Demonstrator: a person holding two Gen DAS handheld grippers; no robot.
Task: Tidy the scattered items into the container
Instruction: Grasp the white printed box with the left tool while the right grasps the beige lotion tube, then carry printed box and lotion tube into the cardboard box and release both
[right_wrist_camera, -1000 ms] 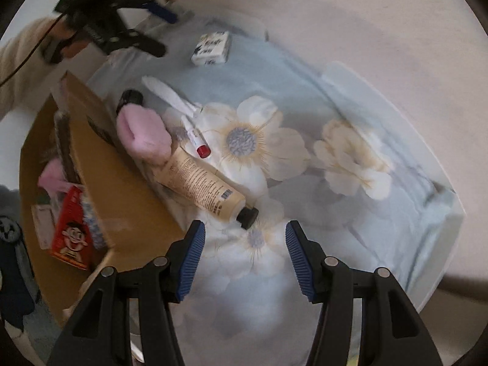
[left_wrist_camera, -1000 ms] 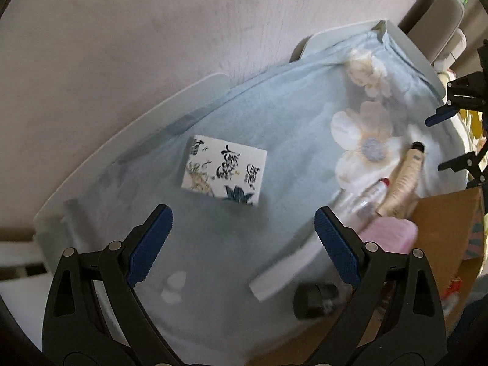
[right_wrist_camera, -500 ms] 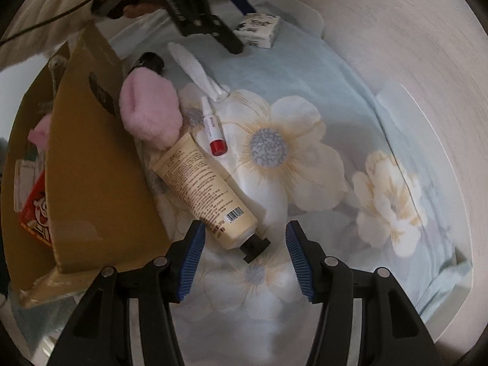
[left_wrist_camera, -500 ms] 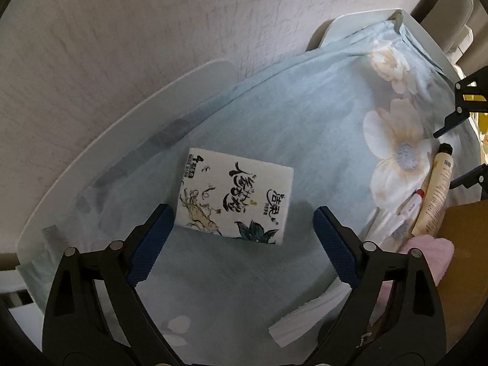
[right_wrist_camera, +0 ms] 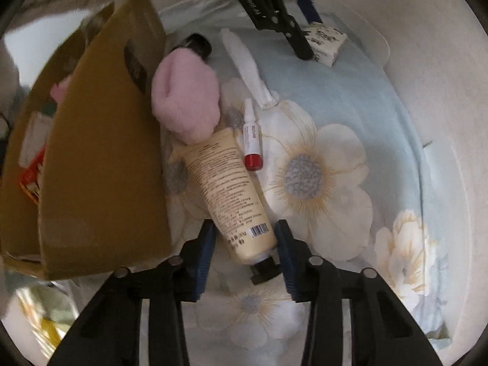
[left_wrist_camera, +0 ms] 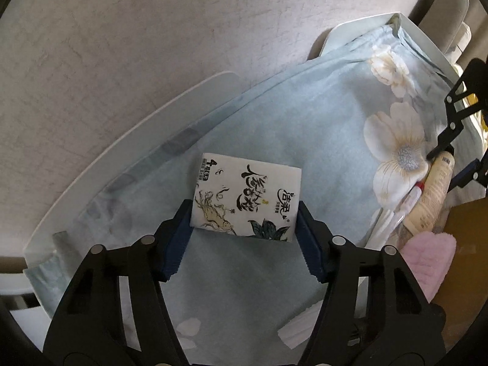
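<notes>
A white tissue pack (left_wrist_camera: 245, 196) with black lettering lies on the floral cloth. My left gripper (left_wrist_camera: 244, 213) is shut on it, pads against both its short sides; it also shows in the right wrist view (right_wrist_camera: 324, 42). A cream tube (right_wrist_camera: 231, 195) with a black cap lies beside the cardboard box (right_wrist_camera: 103, 167). My right gripper (right_wrist_camera: 245, 238) straddles the tube's cap end, pads touching or nearly touching its sides. A small vial with a red cap (right_wrist_camera: 251, 140), a pink fluffy item (right_wrist_camera: 186, 100), a white wrapped item (right_wrist_camera: 247, 67) and a black item (right_wrist_camera: 196, 44) lie near the box.
The box stands open at the left in the right wrist view and holds several items (right_wrist_camera: 30, 164). The cloth covers a white table (left_wrist_camera: 146, 128) next to a wall (left_wrist_camera: 152, 30). A grey chair (left_wrist_camera: 448, 6) stands at the far end.
My left gripper moved forward and closed on the tissue pack. My right gripper moved forward over the cream tube's cap end and narrowed around it.
</notes>
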